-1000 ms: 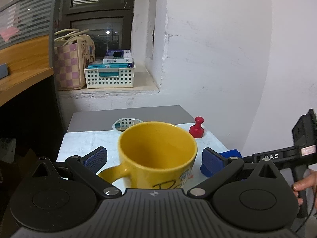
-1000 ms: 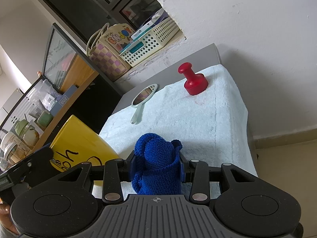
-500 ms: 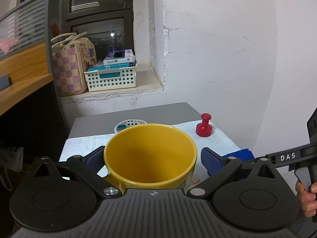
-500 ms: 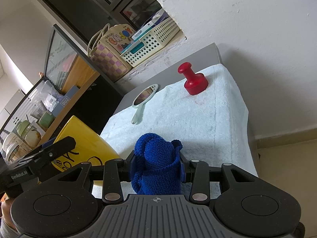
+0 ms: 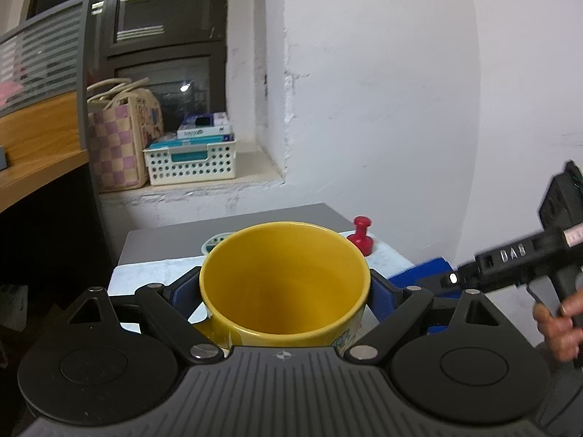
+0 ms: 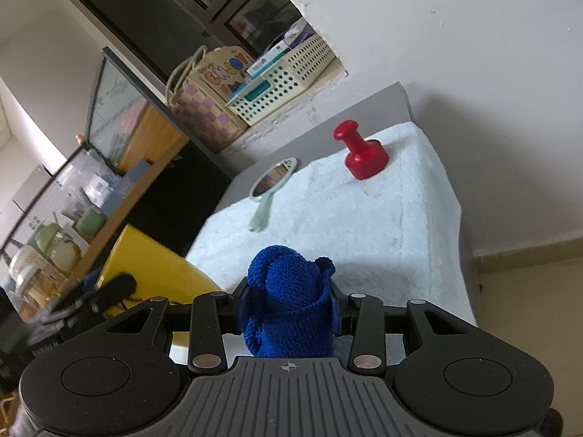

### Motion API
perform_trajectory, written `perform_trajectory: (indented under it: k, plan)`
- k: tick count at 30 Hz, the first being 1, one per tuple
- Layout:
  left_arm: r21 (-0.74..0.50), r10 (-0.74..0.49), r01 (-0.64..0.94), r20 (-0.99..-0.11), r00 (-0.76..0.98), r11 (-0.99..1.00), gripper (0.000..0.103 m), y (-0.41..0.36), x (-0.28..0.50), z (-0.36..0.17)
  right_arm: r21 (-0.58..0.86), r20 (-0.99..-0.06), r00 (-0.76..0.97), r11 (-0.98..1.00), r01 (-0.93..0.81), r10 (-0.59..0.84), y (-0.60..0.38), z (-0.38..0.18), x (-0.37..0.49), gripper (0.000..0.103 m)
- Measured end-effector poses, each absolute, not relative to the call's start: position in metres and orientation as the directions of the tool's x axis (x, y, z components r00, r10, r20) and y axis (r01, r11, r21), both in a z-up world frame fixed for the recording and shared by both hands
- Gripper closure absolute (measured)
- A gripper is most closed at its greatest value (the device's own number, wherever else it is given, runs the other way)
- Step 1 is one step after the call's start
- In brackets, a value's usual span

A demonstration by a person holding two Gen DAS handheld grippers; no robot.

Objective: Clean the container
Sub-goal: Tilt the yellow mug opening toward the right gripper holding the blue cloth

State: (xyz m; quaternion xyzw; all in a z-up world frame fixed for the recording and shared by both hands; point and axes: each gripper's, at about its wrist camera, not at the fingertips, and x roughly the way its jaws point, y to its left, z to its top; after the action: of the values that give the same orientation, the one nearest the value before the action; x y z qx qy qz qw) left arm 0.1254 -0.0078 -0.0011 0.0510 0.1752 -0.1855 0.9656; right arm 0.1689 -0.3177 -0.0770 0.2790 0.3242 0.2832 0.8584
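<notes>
Yellow mug [image 5: 284,284] clamped in left gripper [image 5: 284,291] (mouth up), right gripper [image 6: 289,309] pinching blue cloth [image 6: 288,302]

A red knob-topped stopper [image 6: 362,156] stands upright on a pale towel [image 6: 364,225] spread over a grey table [image 5: 233,224], and a small hand mirror [image 6: 271,189] lies near it, its head resting past the towel's edge on the bare table top. Behind the table, on a white ledge [image 5: 218,185], a perforated cream basket [image 5: 191,162] holding boxes sits just beside a checked pink-and-cream bag [image 5: 118,138] with looped handles; a wooden shelf [image 6: 120,200] crowded with jars and cups runs off to the left
</notes>
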Motion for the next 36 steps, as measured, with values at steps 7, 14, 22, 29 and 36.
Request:
perform_trajectory:
  k: [7,14,22,29,36]
  plan:
    - [0.006,-0.416,0.439,-0.306,0.856,0.899,0.01,0.016,0.112,-0.009,0.67,-0.374,0.619,0.663,-0.335,0.691,-0.312,-0.068,0.169,0.061]
    - [-0.019,-0.461,0.474,-0.275,0.844,0.88,0.01,0.032,0.105,-0.014,0.738,-0.274,0.568,0.549,-0.392,0.776,-0.289,-0.053,0.172,0.061]
    - [-0.001,-0.473,0.49,-0.259,0.842,0.872,0.01,0.034,0.095,-0.017,0.758,-0.298,0.559,0.548,-0.353,0.773,-0.279,-0.068,0.186,0.061]
    - [0.0,-0.494,0.511,-0.254,0.831,0.859,0.01,0.04,0.088,-0.018,0.775,-0.318,0.551,0.546,-0.318,0.772,-0.27,-0.08,0.197,0.061]
    - [0.01,-0.523,0.542,-0.251,0.815,0.84,0.01,0.048,0.085,-0.02,0.764,-0.367,0.542,0.577,-0.289,0.756,-0.263,-0.091,0.207,0.061]
